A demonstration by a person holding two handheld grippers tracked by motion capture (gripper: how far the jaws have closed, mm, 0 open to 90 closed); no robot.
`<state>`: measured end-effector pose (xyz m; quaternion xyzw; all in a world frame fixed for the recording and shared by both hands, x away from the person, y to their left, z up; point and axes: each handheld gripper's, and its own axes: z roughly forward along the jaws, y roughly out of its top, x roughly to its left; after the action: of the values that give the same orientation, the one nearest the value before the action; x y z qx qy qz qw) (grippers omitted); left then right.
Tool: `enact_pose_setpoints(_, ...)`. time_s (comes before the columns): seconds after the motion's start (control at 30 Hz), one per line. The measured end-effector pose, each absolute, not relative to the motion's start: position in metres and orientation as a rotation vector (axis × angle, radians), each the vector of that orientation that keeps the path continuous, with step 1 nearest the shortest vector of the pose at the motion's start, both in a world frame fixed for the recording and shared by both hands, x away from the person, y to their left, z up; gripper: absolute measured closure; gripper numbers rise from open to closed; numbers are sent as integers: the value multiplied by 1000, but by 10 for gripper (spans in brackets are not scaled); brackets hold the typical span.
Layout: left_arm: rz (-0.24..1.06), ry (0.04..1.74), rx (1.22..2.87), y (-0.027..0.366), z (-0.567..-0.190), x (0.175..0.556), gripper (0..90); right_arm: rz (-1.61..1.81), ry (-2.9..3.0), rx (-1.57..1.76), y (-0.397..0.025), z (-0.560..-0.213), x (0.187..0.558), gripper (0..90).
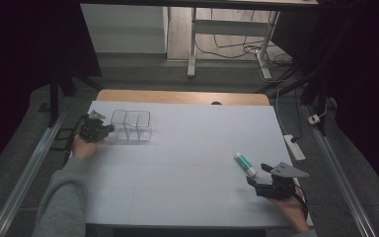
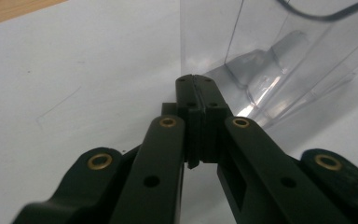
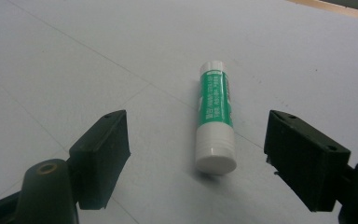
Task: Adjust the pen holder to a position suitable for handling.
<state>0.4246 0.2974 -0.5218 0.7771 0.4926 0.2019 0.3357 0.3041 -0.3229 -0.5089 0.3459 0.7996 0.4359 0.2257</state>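
The green-and-white plastic glue stick [image 3: 215, 122] lies flat at the lower right of the pale counter [image 1: 187, 148]. The right gripper [image 3: 200, 158] is lined up just short of it with fingers [image 3: 100, 154] spread wide, the approach step. Next it likely must advance and close. At upper left, the left gripper [image 2: 196, 93], fingers pressed together, rests against the clear plastic two-compartment box [image 1: 132, 124].

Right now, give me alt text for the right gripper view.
A green-and-white glue stick lies flat on the pale table, just ahead of the right hand-held gripper, whose black jaws stand wide open on either side of it, not touching it.
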Motion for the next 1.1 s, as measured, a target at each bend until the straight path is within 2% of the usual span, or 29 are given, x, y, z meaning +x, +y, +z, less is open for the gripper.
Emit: enact_pose_setpoints(1.1, 526, 1162, 2100, 258, -518, 432, 885, 1190, 2245, 940, -320, -511, 305, 216)
